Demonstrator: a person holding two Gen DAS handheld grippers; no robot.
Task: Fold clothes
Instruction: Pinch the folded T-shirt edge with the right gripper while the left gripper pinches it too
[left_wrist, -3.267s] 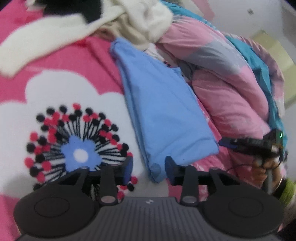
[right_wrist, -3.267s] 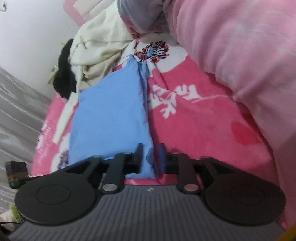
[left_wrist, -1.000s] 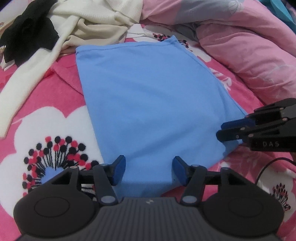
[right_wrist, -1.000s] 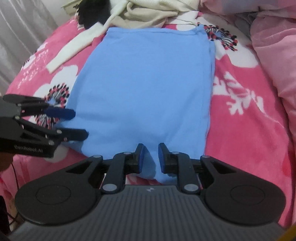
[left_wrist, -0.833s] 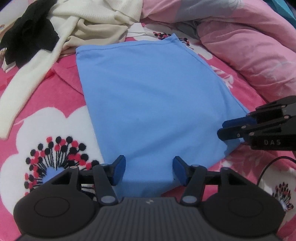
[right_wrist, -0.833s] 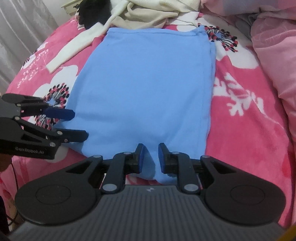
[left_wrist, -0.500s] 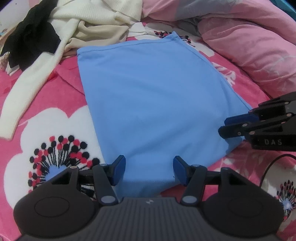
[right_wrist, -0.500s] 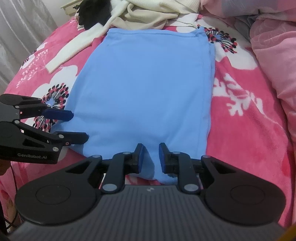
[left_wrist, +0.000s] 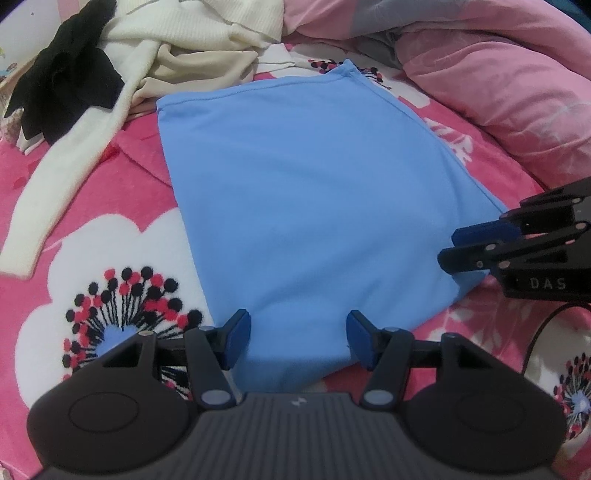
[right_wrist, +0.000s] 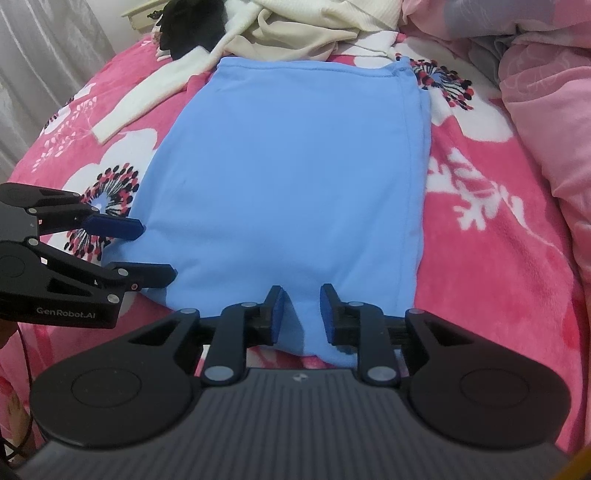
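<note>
Big pink floral bed fills the scene, a pink quilt heaped along its right and a cream sweater with a black garment piled at the far end. Dead centre lies the blue cloth, flat and already folded narrow, its long axis running straight away from both grippers, near hem right at their tips.

Left gripper: jaws well apart, straddling the near left corner of the cloth, pads not pressing on it. Right gripper: jaws closer together and opening, a small pucker of the near hem rising between them, and they look to be letting it go rather than pinching. Both sit at the near edge, neither clearly closer, so the next fold likely means regripping that hem and carrying it toward the far end.

Writing: "GenRobot.AI" on the left gripper's side, "DAS" on the right's.
</note>
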